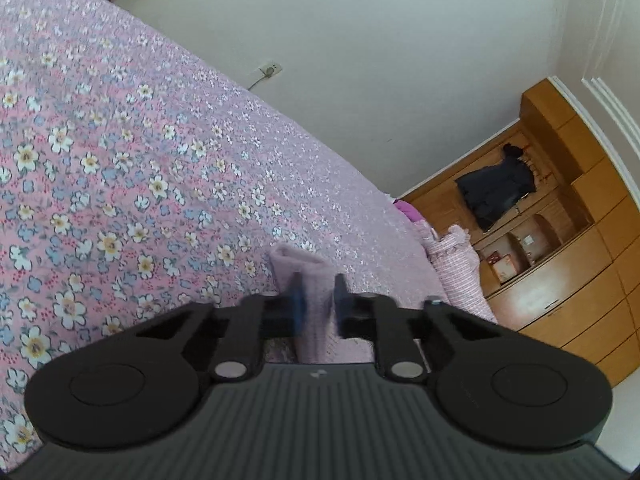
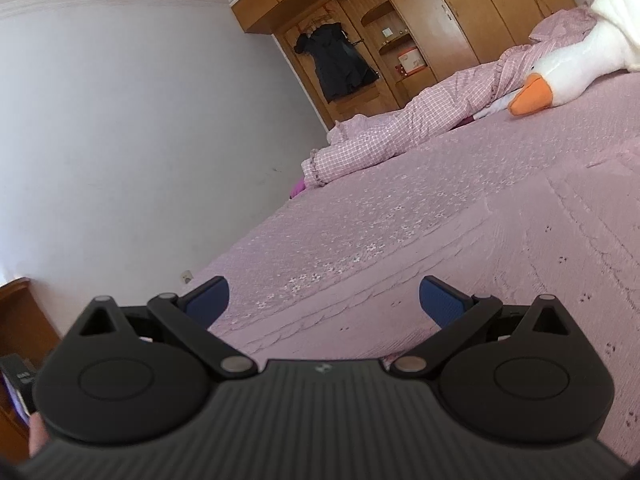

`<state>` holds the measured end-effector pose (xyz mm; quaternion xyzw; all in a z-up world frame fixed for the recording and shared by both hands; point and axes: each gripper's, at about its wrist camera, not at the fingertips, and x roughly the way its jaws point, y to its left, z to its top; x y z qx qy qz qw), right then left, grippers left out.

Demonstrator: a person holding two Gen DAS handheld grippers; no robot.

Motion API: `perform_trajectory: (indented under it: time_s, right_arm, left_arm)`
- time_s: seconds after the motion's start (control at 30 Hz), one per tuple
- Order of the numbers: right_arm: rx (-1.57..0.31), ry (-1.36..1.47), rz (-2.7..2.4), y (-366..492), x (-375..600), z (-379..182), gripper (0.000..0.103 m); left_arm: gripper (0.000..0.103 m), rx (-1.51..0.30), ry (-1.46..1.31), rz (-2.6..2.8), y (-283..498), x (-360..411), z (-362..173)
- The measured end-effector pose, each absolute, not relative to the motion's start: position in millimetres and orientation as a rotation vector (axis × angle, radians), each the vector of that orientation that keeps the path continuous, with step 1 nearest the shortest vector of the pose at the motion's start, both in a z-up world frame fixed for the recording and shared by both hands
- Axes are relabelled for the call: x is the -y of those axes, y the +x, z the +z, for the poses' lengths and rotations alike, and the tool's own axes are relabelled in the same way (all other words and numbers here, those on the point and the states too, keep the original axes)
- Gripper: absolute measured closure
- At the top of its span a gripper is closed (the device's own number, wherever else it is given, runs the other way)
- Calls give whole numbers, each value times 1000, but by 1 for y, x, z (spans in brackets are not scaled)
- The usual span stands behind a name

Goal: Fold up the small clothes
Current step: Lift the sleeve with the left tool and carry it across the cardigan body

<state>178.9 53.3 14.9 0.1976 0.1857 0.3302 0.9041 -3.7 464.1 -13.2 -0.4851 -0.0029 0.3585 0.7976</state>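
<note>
Left gripper point(image 1: 318, 298) fingers pinched on small pale-lilac knit garment point(image 1: 308, 276), lifted over floral pink bedspread point(image 1: 120, 160). Right gripper point(image 2: 324, 300) fingers wide apart, empty. Risk: thin grip, garment slips free.

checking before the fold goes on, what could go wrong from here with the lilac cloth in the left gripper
The left gripper pinches only a narrow bunch of the lilac cloth, so it may slip or crumple. The right gripper is open and empty over the bedspread, leaving the cloth's other end unsupported.
</note>
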Motion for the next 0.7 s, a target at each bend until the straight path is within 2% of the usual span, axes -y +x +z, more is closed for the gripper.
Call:
perform_trajectory:
  time_s: [0.37, 0.7]
  right_arm:
    - [-385, 368, 546, 191, -33, 26, 0]
    - [-343, 417, 368, 217, 61, 40, 0]
  left_arm:
    - [92, -8, -919, 668, 30, -431, 60]
    - [92, -52, -757, 468, 124, -327, 116]
